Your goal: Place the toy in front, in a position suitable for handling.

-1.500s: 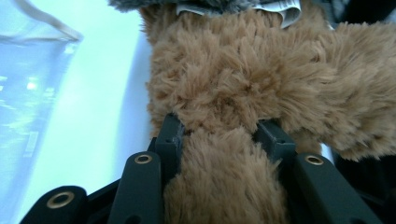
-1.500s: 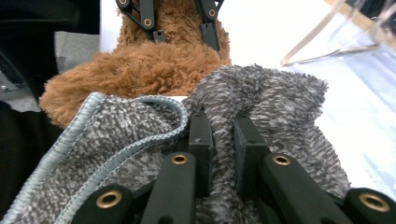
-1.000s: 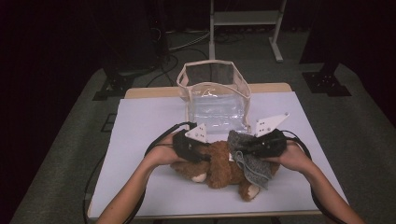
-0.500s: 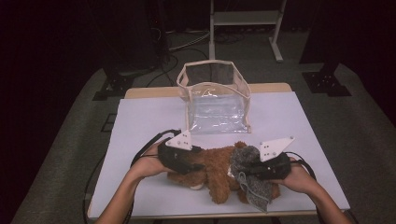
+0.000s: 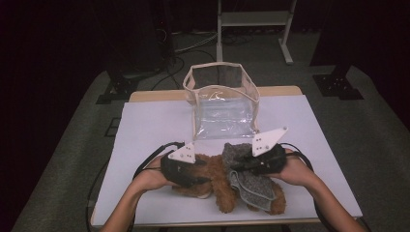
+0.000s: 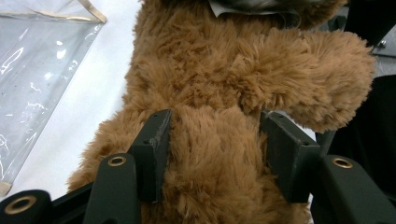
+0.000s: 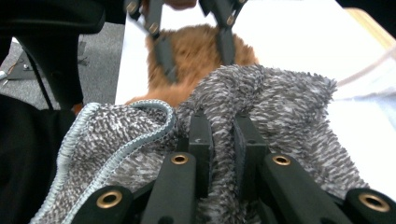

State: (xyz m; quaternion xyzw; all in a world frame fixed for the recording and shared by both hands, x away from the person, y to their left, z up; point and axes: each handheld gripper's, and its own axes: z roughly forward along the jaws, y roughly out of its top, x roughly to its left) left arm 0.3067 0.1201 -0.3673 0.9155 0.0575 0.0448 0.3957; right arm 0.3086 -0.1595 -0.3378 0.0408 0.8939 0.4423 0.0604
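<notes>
With the left gripper (image 6: 215, 154) straddling the brown plush teddy bear's (image 6: 219, 93) body, jaws having just eased, hold firm while the right gripper (image 7: 223, 140), jaws pinching the grey fuzzy cloth (image 7: 280, 107), pulls gently.

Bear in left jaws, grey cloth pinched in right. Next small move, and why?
Probably lift the grey cloth up and off the bear. The right gripper is already shut on a fold of it, and the left gripper, whose jaws have just been closing a little, straddles the bear's body to steady it. In the high view the cloth still drapes over the bear, near the clear bag.
</notes>
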